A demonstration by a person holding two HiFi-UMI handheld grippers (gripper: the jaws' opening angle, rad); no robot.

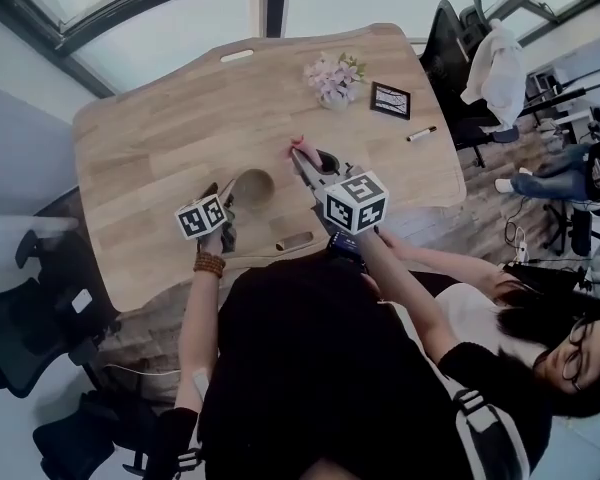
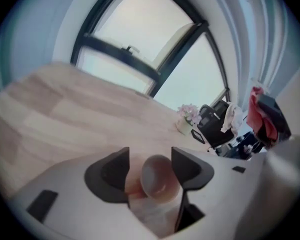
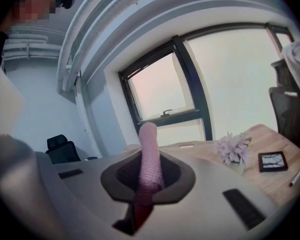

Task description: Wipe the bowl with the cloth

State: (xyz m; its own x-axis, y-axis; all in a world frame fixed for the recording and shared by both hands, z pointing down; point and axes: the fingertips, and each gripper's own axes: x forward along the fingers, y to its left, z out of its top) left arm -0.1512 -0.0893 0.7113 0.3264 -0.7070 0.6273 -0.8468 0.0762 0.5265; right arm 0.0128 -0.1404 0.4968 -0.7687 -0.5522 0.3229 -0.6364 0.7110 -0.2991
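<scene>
A small tan bowl (image 1: 252,186) sits on the wooden table (image 1: 160,138) near its front edge. My left gripper (image 1: 223,206) is at the bowl's left side. In the left gripper view the bowl (image 2: 159,183) shows between the spread jaws of the left gripper (image 2: 150,160), and a gap shows between it and the left jaw, so the gripper is open. My right gripper (image 1: 302,156) hovers just right of the bowl, shut on a pink knitted cloth (image 1: 298,145). In the right gripper view the cloth (image 3: 150,154) sticks up out of the closed jaws of the right gripper (image 3: 149,180).
A pot of pale flowers (image 1: 335,78), a black framed card (image 1: 390,100) and a pen (image 1: 421,134) lie at the table's far right. A small brown cylinder (image 1: 294,241) lies near the front edge. Black chairs (image 1: 40,308) stand around, and a seated person (image 1: 540,348) is at the right.
</scene>
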